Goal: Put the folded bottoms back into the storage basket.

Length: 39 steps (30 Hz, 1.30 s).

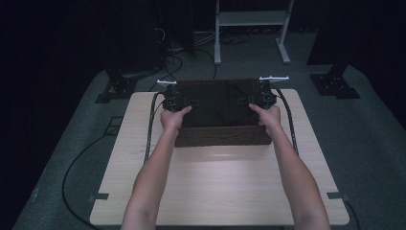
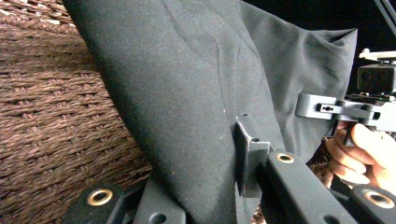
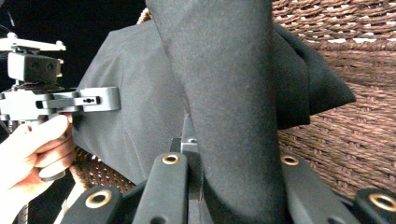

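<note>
A brown wicker basket (image 1: 222, 136) stands at the far middle of the wooden table (image 1: 215, 187). A black cloth (image 1: 218, 105) lies across its opening. My left gripper (image 1: 194, 102) is at the basket's left end, shut on the cloth's left edge. At the right end, my right gripper (image 1: 242, 101) is shut on the cloth's right edge. In the left gripper view the cloth (image 2: 187, 84) runs up between my jaws (image 2: 210, 177), with the basket's weave (image 2: 56, 116) behind it. The right gripper view has a fold of cloth (image 3: 224, 70) pinched in my jaws (image 3: 229, 172) before the weave (image 3: 355, 140).
The table's near half is bare wood. Cables trail from both grippers along the table and onto the grey floor. A white metal frame (image 1: 251, 21) and dark stand feet (image 1: 335, 84) sit on the floor beyond the table.
</note>
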Available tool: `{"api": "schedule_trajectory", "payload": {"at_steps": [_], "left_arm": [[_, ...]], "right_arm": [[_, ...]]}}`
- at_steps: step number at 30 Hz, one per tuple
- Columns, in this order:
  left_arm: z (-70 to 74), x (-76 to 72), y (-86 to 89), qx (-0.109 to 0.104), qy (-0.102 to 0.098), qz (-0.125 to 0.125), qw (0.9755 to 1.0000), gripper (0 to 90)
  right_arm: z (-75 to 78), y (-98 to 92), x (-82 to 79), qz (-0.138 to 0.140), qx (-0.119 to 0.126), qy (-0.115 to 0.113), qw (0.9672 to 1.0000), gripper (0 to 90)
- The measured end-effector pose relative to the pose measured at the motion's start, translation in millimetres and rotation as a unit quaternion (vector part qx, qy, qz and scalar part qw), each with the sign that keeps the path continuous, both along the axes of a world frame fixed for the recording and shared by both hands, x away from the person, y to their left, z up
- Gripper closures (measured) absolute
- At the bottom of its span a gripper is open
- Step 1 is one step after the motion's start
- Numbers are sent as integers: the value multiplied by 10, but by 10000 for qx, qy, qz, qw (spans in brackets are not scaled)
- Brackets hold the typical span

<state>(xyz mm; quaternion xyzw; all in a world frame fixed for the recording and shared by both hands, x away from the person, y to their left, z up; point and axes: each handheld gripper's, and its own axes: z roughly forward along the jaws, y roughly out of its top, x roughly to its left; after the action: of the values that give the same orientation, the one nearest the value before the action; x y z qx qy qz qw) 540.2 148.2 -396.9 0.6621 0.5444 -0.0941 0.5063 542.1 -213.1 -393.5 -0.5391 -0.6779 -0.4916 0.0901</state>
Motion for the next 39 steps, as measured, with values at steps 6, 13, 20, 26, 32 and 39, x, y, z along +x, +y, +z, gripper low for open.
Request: {"api": "schedule_trajectory", "payload": {"at_steps": [6, 13, 20, 26, 32, 39], "left_arm": [[-3, 3, 0, 76, 37, 33, 10000, 760], [-3, 1, -20, 159, 62, 62, 9998, 760], [-3, 0, -26, 218, 72, 111, 9997, 760], [-7, -2, -46, 214, 70, 94, 9997, 760], [-7, 1, -37, 285, 79, 149, 9995, 748], [1, -7, -7, 237, 4, 286, 9993, 717]], "right_arm": [[-4, 17, 6, -1, -62, 52, 10000, 746], [-5, 22, 11, -8, -126, 76, 9999, 745], [-4, 40, 13, 3, -223, 99, 9997, 745], [-8, 81, 17, 67, -422, 128, 9990, 747], [-7, 117, 20, 22, -726, 204, 9972, 751], [47, 28, 9, -269, -793, 166, 9963, 711]]}}
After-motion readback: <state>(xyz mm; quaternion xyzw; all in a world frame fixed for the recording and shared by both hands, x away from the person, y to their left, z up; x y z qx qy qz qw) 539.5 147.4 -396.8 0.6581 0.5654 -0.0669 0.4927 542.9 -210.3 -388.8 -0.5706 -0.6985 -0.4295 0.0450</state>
